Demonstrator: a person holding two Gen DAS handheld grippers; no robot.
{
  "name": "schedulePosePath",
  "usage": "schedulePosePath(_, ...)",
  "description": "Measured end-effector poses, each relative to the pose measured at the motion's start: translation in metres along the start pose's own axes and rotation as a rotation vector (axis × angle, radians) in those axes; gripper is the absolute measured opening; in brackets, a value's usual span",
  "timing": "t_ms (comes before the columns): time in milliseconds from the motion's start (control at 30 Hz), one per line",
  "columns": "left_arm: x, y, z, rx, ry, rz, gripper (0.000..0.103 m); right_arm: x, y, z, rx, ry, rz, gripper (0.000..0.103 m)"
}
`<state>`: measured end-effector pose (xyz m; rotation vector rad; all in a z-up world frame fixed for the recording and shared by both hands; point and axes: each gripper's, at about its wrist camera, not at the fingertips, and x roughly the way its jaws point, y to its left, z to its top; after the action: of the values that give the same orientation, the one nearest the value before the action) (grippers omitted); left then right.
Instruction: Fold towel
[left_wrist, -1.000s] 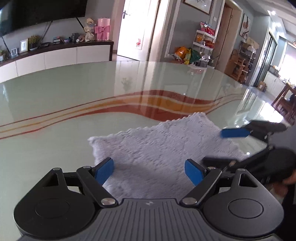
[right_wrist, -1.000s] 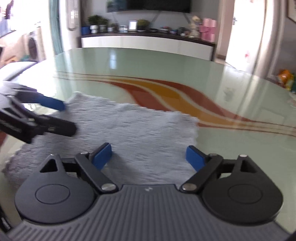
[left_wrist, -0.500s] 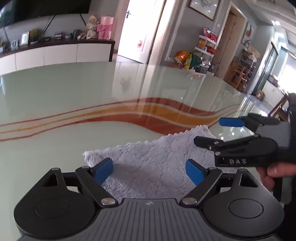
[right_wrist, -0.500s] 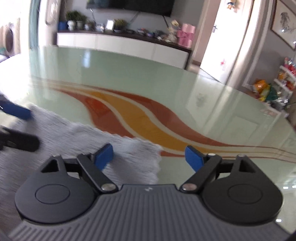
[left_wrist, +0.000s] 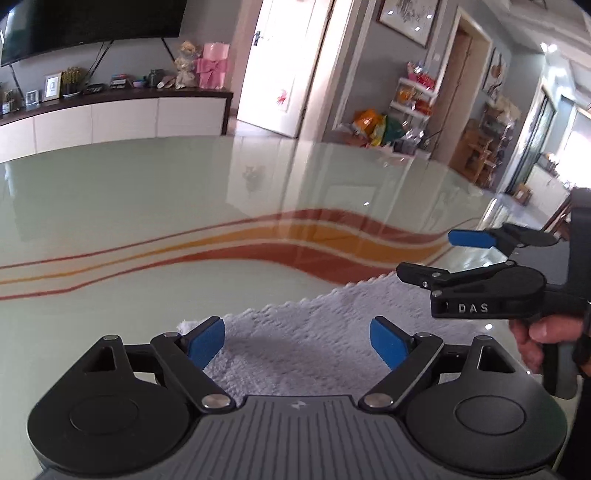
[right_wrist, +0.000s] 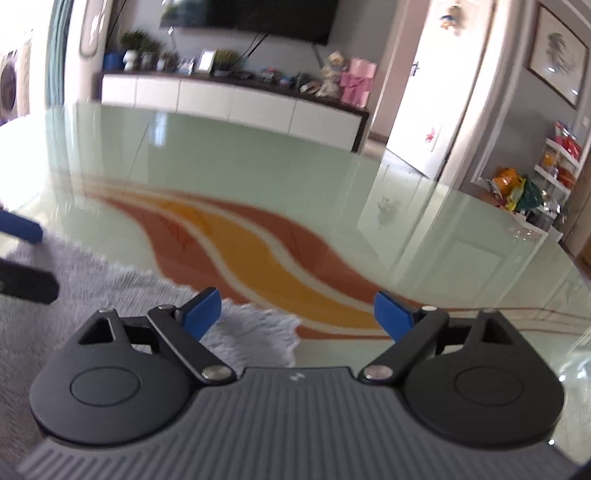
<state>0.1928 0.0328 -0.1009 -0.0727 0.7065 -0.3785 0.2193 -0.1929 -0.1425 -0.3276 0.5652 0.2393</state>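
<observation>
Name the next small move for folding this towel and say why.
Probably lower the right gripper onto the towel's far right corner and close on it. Both grippers are open and empty, the towel lies flat on the glass table, and that corner sits just between the right gripper's blue pads.

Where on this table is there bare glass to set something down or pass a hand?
Bare glass runs from the towel's far scalloped edge, across the red and orange stripes, to the table's far rim. It is crowded only near the cameras, where the left gripper and right gripper hang open over the towel.
</observation>
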Motion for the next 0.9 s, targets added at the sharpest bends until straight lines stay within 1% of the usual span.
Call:
schedulePosePath(67,-0.001,0.0,-0.003,0.031,-0.003,0.006,0.089,0.0,-0.005,-0.002,0.005,0.006,-0.029,0.097)
schedulePosePath(133,-0.004,0.002,-0.006,0.073,0.002,0.037,0.089,-0.001,-0.014,-0.004,0.021,0.021,-0.076,0.098)
schedulePosePath(200,-0.006,0.008,-0.005,0.063,0.003,0.078,0.091,0.001,-0.025,-0.006,0.039,0.035,-0.116,0.098)
schedulePosePath(233,-0.008,0.012,-0.005,0.048,0.0,0.098,0.091,0.001,-0.03,-0.007,0.047,0.038,-0.124,0.097)
schedulePosePath(267,-0.01,0.015,-0.004,0.029,-0.005,0.101,0.09,-0.001,-0.032,-0.007,0.056,0.027,-0.123,0.096)
schedulePosePath(333,-0.019,0.019,-0.002,-0.014,-0.037,0.07,0.09,-0.009,-0.033,-0.006,0.079,-0.017,-0.104,0.097)
schedulePosePath(367,-0.023,0.017,0.0,-0.015,-0.058,0.051,0.09,-0.015,-0.031,-0.006,0.089,-0.045,-0.076,0.097)
schedulePosePath(467,-0.024,0.002,0.006,0.022,-0.098,-0.01,0.092,-0.014,-0.016,-0.004,0.05,-0.049,-0.042,0.097)
schedulePosePath(533,-0.016,-0.004,0.01,0.029,-0.091,-0.034,0.092,-0.012,-0.009,-0.005,0.034,-0.048,-0.018,0.097)
schedulePosePath(600,-0.004,-0.006,0.012,0.006,-0.077,-0.053,0.092,-0.011,-0.004,-0.005,0.03,-0.039,0.001,0.097)
schedulePosePath(633,0.002,-0.004,0.011,-0.01,-0.059,-0.05,0.092,-0.009,-0.003,-0.004,0.031,-0.024,0.006,0.097)
schedulePosePath(700,0.013,0.001,0.008,-0.035,-0.026,-0.028,0.092,-0.006,-0.006,-0.002,0.038,-0.003,-0.001,0.097)
schedulePosePath(733,0.013,0.001,0.006,-0.024,-0.039,-0.026,0.093,-0.004,-0.01,-0.002,0.042,0.003,-0.015,0.098)
schedulePosePath(833,0.012,-0.002,0.003,0.027,-0.029,-0.006,0.093,-0.003,-0.024,-0.004,0.073,0.033,-0.061,0.1)
schedulePosePath(900,0.009,-0.002,-0.001,0.03,-0.03,0.001,0.093,-0.004,-0.035,-0.005,0.091,0.057,-0.103,0.1)
